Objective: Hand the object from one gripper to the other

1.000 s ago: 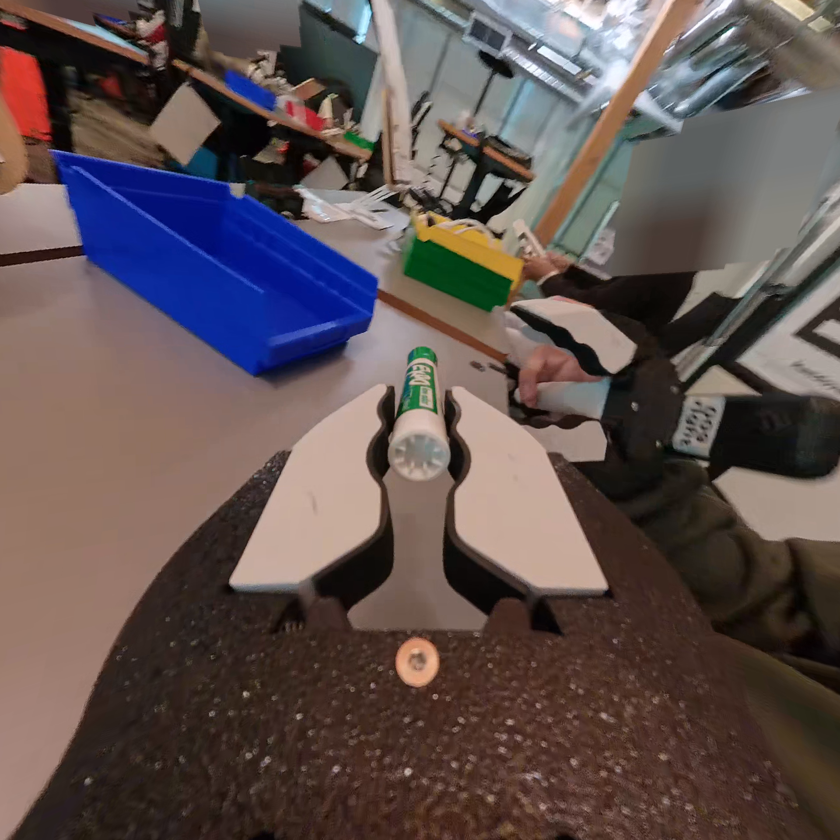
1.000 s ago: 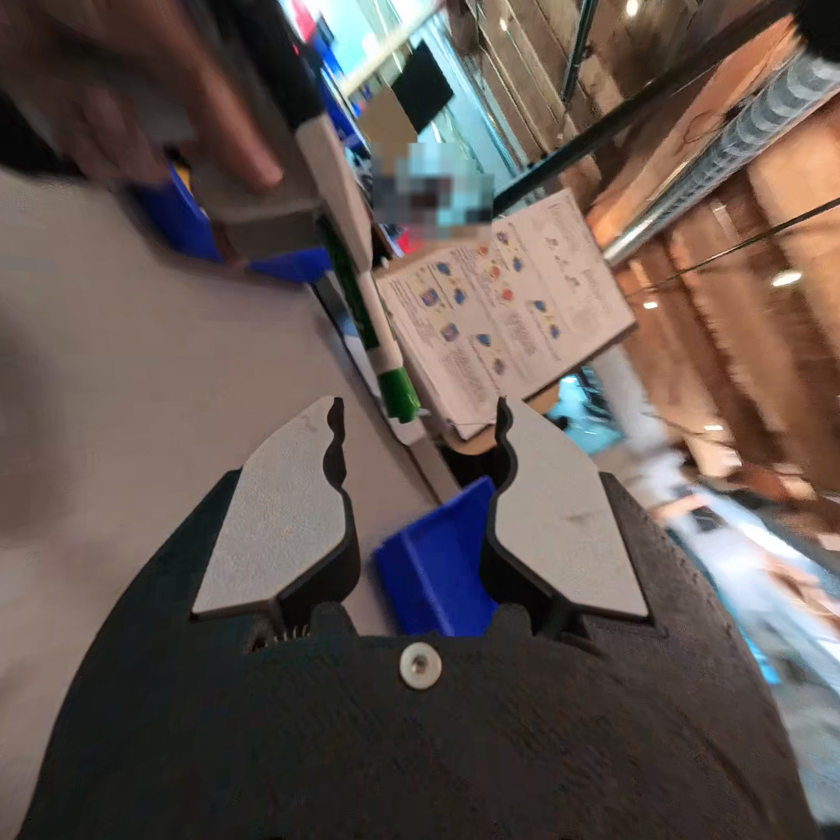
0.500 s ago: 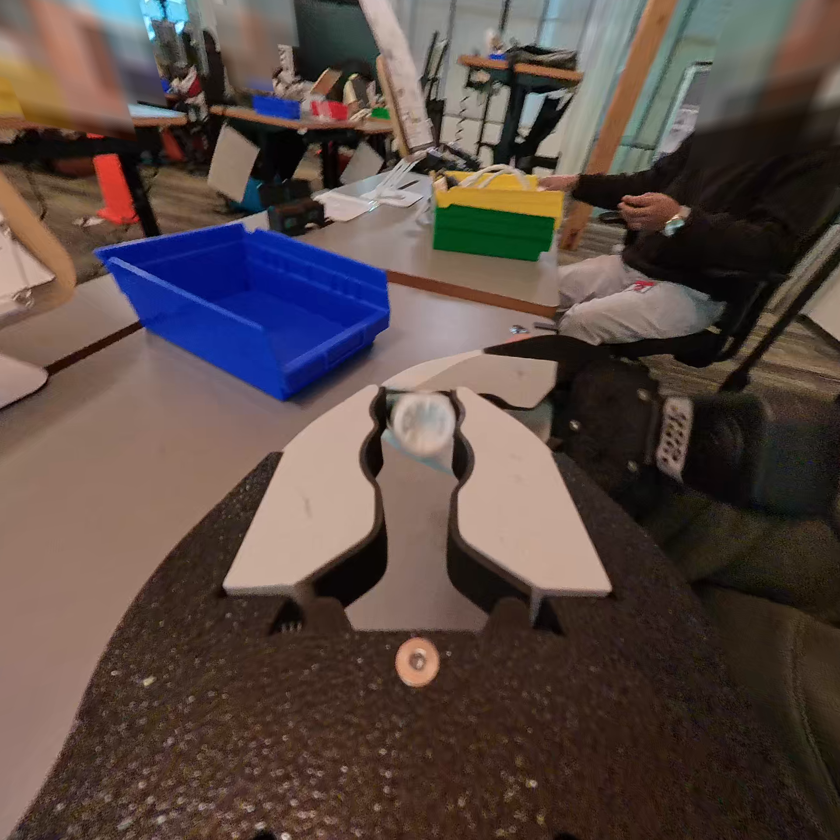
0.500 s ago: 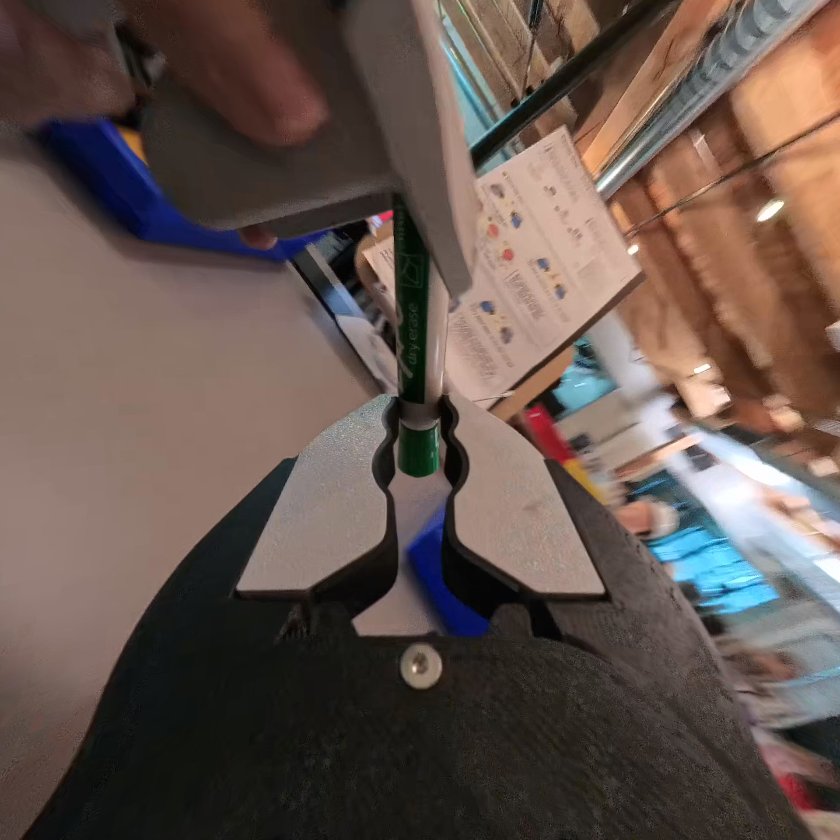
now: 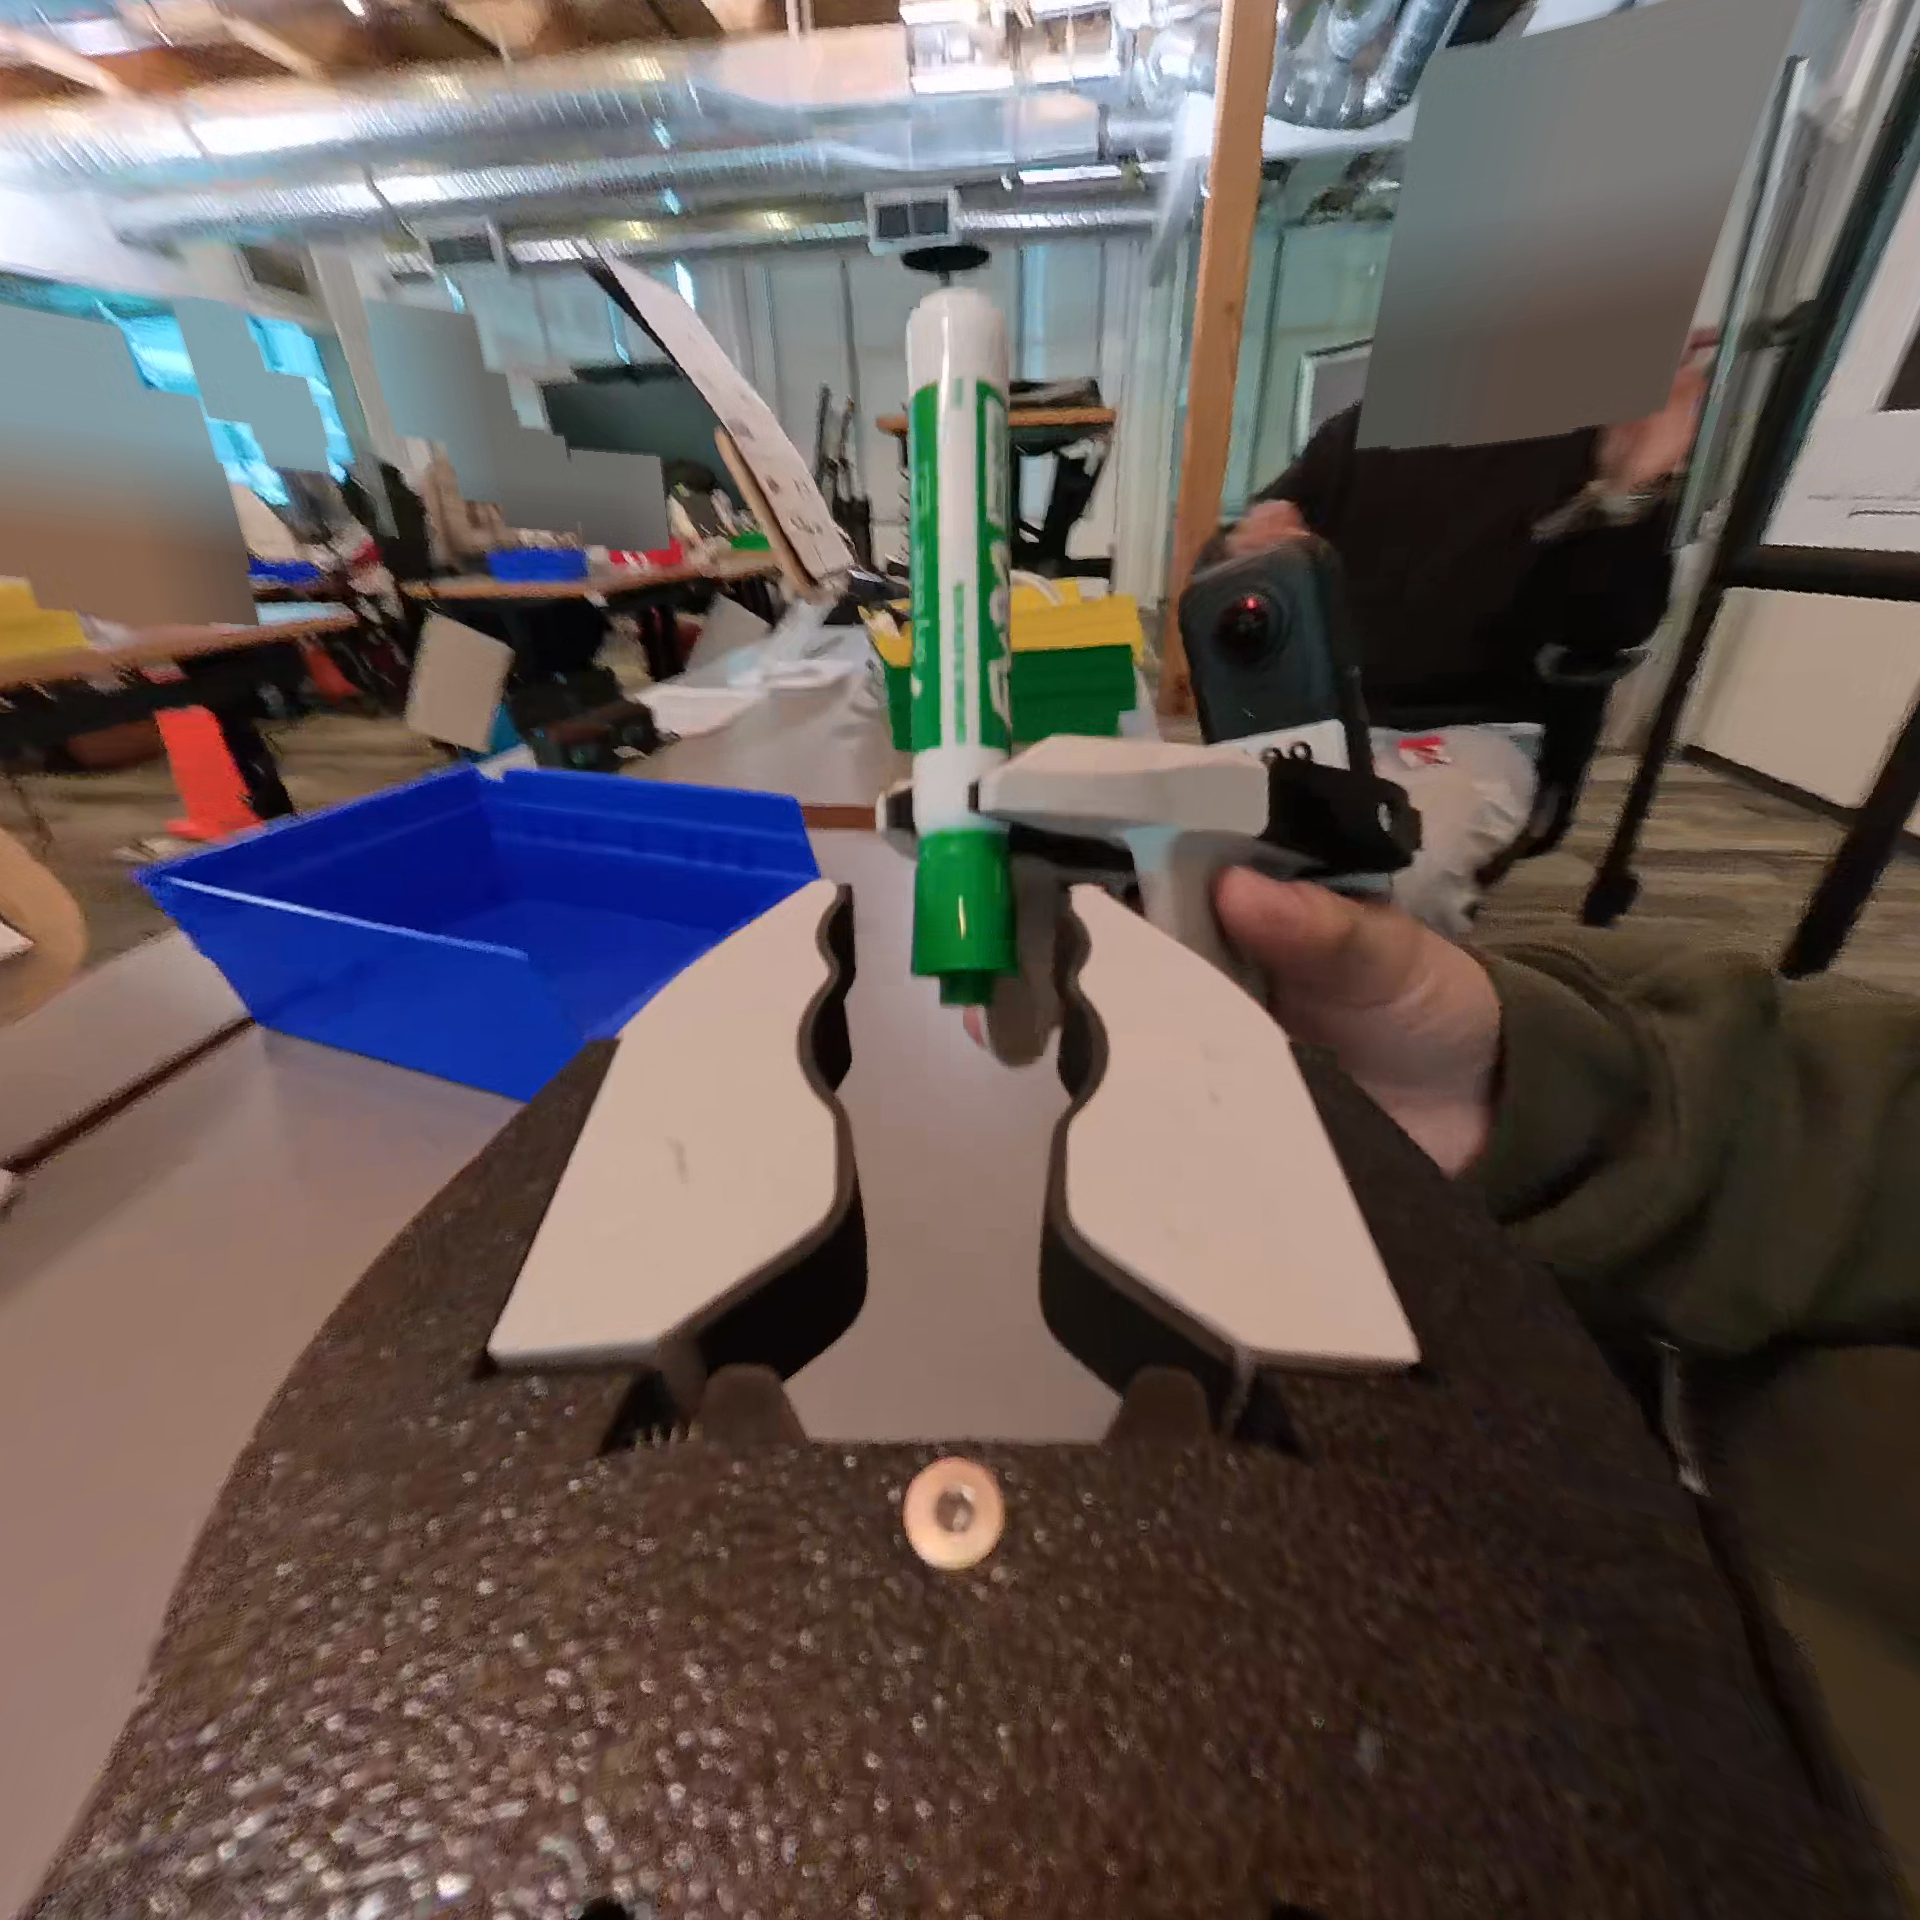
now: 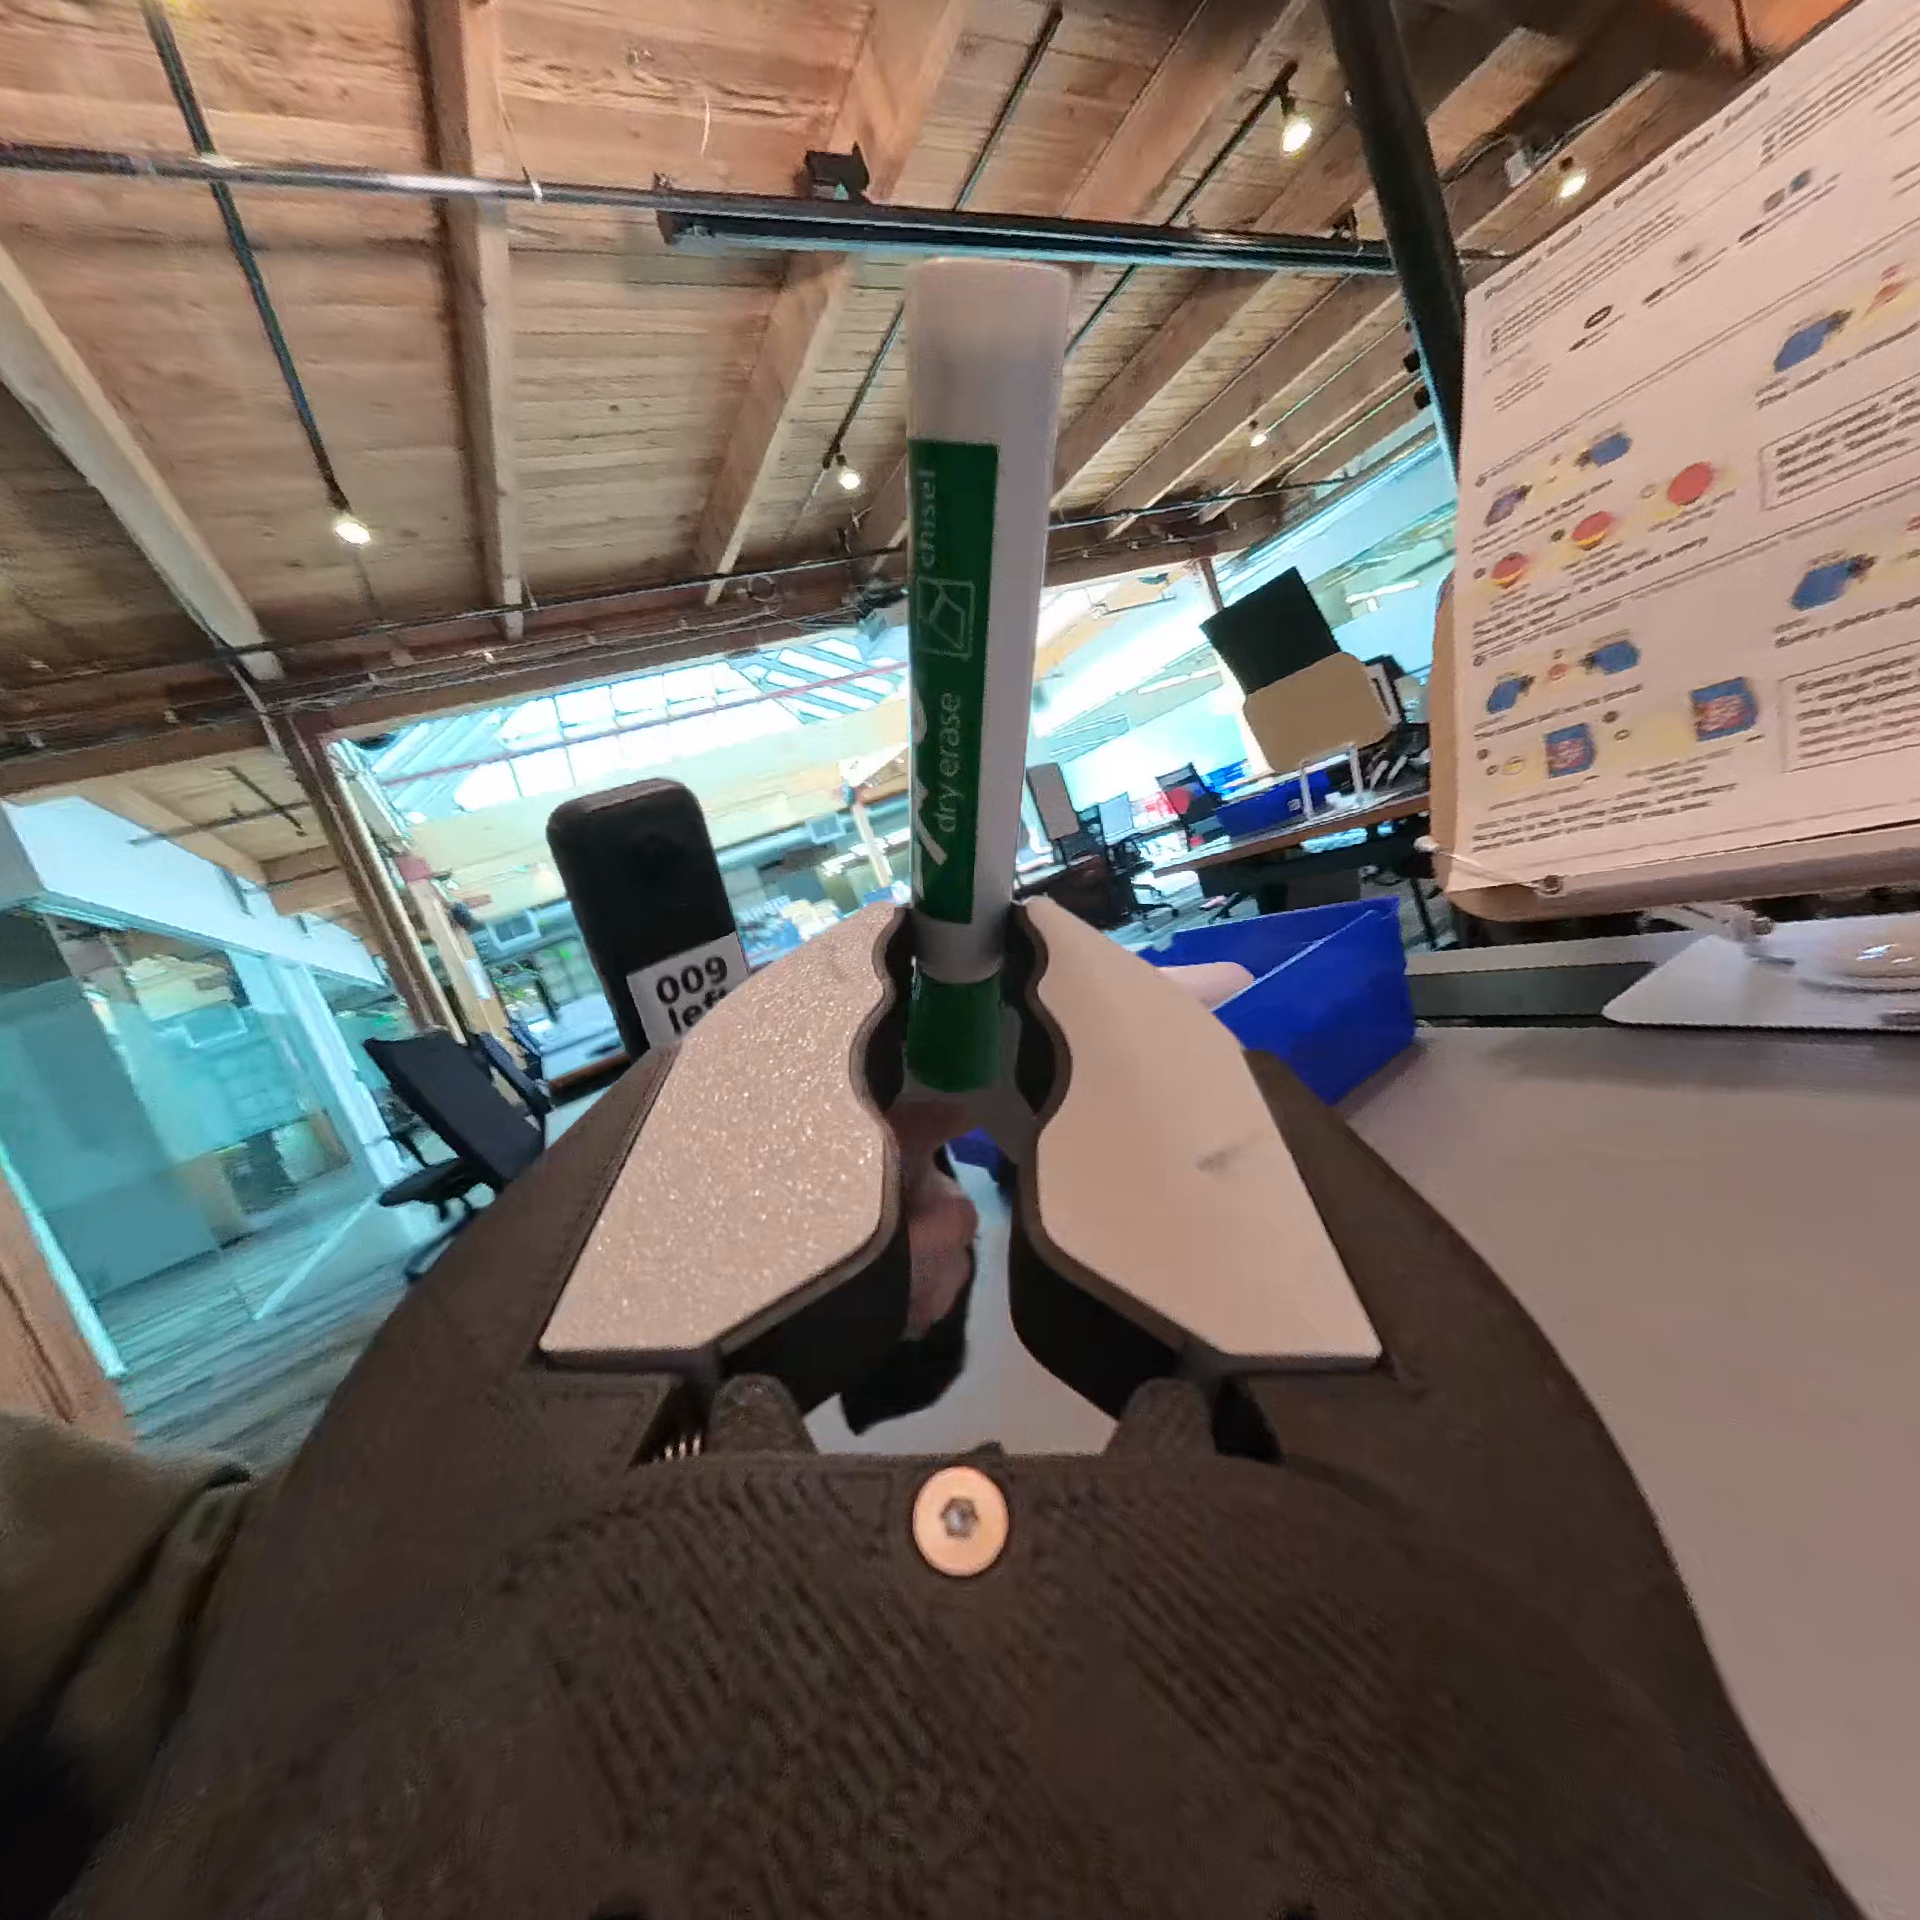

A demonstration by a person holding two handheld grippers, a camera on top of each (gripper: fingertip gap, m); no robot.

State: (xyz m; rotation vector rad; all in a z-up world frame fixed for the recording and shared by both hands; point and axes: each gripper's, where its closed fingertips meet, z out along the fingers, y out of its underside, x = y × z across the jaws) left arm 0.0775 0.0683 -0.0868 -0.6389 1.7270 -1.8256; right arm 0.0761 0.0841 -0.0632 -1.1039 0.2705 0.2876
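The left claw (image 5: pixel 951 935), having just released, is gaping empty while the right claw (image 6: pixel 956 977) is clenching the marker (image 6: pixel 971 644), completing the handover.

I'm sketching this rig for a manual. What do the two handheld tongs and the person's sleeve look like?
Both the left tongs and right tongs have flat pale grey fingers with wavy black-edged inner sides on a speckled black body with a brass-coloured screw. Each carries a black camera above a white label. The sleeve is olive green.
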